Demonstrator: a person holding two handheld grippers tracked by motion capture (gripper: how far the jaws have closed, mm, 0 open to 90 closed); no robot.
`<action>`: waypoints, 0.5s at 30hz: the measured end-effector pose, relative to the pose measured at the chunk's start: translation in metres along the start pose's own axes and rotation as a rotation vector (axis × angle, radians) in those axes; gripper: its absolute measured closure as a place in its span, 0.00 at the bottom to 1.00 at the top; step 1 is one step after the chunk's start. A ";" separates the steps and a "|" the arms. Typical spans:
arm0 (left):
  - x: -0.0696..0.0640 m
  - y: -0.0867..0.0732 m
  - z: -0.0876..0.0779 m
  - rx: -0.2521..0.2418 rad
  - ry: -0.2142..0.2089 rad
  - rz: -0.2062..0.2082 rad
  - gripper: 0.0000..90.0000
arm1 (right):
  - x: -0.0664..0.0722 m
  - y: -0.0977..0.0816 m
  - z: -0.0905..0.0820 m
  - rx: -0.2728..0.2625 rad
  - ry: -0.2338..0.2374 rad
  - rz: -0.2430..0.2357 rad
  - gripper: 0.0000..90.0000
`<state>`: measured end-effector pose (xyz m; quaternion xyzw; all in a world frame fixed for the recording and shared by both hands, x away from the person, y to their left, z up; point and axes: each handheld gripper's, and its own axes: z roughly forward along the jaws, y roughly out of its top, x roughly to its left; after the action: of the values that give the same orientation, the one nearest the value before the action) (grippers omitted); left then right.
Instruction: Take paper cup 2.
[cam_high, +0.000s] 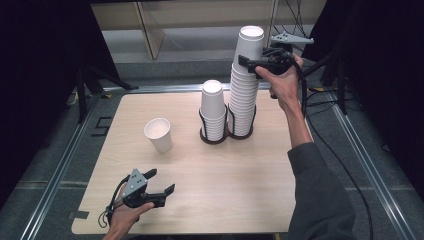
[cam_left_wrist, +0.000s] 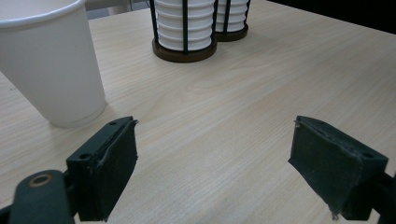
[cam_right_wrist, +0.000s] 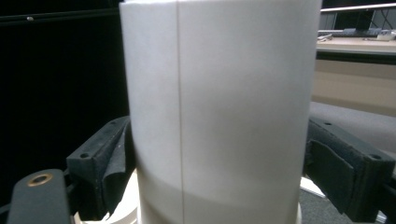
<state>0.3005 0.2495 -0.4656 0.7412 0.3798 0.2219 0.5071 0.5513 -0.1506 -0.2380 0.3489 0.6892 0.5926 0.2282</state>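
- Right gripper (cam_high: 248, 63) clamps the top cup (cam_high: 249, 42) of the tall stack (cam_high: 243, 97).
- Left gripper (cam_high: 161, 182) gapes wide, empty, low over the table (cam_high: 225, 175), near the lone cup (cam_high: 159, 134).

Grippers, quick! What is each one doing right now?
Left gripper: open, holding nothing, low over the table.
Right gripper: closed on the top paper cup of the tall stack.

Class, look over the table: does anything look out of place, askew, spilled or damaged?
Nothing is spilled or damaged. The one oddity is a single paper cup standing alone on the table, left of the two cup holders. The tall cup stack leans slightly, with the right tongs around its top cup.
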 end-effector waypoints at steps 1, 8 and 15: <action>0.000 0.000 0.000 0.000 0.000 0.000 0.16 | 0.001 0.000 0.001 0.003 -0.002 0.004 0.15; 0.000 0.000 0.000 0.001 -0.001 0.001 0.16 | 0.001 0.001 0.009 0.005 0.000 0.027 0.14; 0.000 0.000 0.000 0.005 0.001 0.002 0.16 | 0.001 0.006 0.008 -0.005 0.000 0.026 0.17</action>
<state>0.3003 0.2496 -0.4652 0.7427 0.3801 0.2218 0.5047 0.5577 -0.1444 -0.2338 0.3570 0.6832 0.5973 0.2215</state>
